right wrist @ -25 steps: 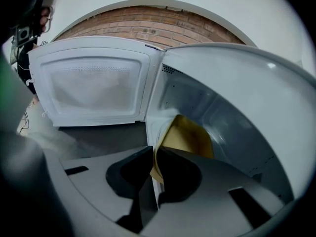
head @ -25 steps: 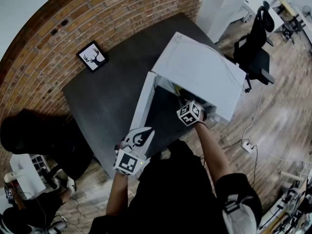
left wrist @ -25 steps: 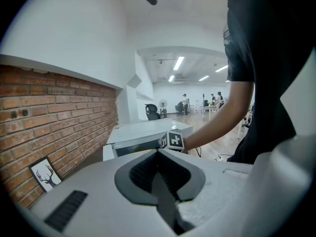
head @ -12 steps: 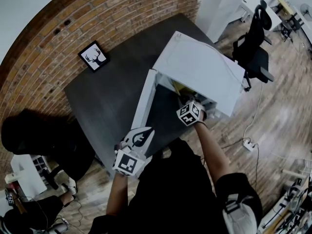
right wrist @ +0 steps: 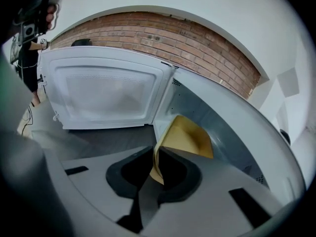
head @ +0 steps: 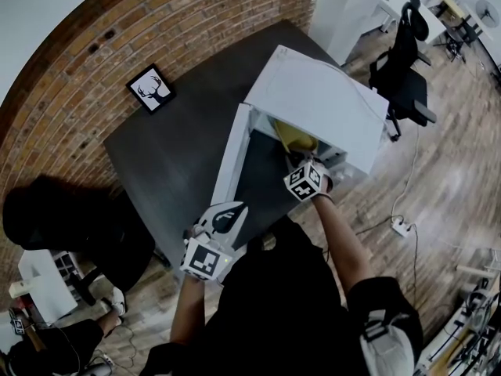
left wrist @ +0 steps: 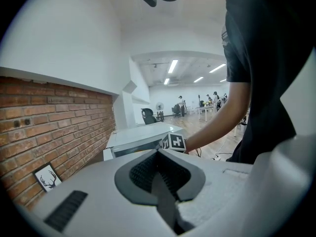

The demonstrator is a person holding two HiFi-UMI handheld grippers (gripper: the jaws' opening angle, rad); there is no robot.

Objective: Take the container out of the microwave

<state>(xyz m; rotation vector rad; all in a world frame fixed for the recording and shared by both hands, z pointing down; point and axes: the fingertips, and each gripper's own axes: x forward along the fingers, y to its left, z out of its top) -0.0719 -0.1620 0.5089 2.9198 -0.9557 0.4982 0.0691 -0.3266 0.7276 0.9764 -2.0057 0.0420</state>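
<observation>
Container (right wrist: 190, 137) rim sits pinched in right claw (right wrist: 156, 166), apparently inside microwave (right wrist: 234, 130).

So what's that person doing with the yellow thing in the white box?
A person is taking a yellow container out of a white microwave whose door stands open. The right gripper pinches its rim; the container is tilted at the microwave's mouth, not yet out. The left gripper is shut and empty, off to the side.

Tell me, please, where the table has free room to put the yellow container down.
The table is bare from the framed picture to the open microwave door. It is crowded at the mouth of the microwave, where the right gripper holds the container.
</observation>
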